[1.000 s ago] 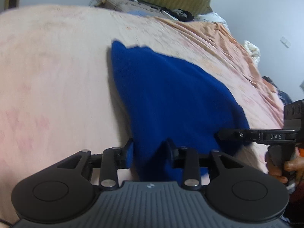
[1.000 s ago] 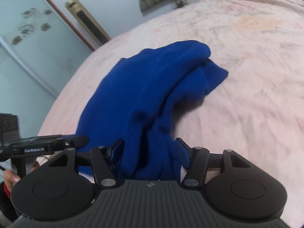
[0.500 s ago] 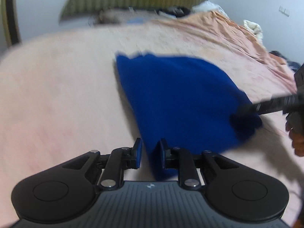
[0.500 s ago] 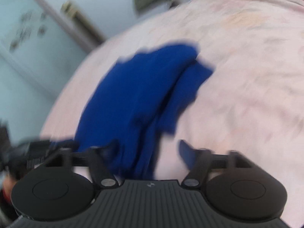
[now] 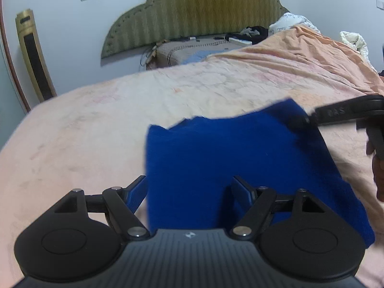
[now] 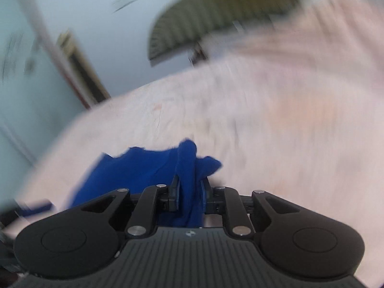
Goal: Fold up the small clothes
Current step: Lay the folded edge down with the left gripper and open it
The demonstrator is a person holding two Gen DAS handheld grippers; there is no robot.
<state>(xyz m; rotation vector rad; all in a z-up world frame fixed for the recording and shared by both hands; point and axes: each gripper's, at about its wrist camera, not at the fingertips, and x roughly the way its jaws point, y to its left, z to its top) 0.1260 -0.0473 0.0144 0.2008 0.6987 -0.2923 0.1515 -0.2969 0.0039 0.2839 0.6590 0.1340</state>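
A small blue knit garment [image 5: 230, 158] lies on the pink bedsheet [image 5: 84, 132]. My left gripper [image 5: 189, 189] is open, its fingers spread either side of the garment's near edge, not gripping it. My right gripper [image 6: 189, 192] is shut on a bunched fold of the blue garment [image 6: 187, 163] and holds it raised above the sheet. In the left wrist view the right gripper's fingers [image 5: 336, 114] reach in from the right at the garment's far right corner. The right wrist view is blurred by motion.
A green padded headboard [image 5: 192, 12] stands against the far wall, with dark clutter and a white item [image 5: 242, 36] on the bed's head end. An orange blanket [image 5: 312, 57] lies bunched at the right. A gold standing unit [image 5: 33, 55] stands left of the bed.
My left gripper has opened and let go of the garment's near edge. My right gripper has closed on the garment's far corner and lifted it. Both cameras have tilted up toward the headboard.
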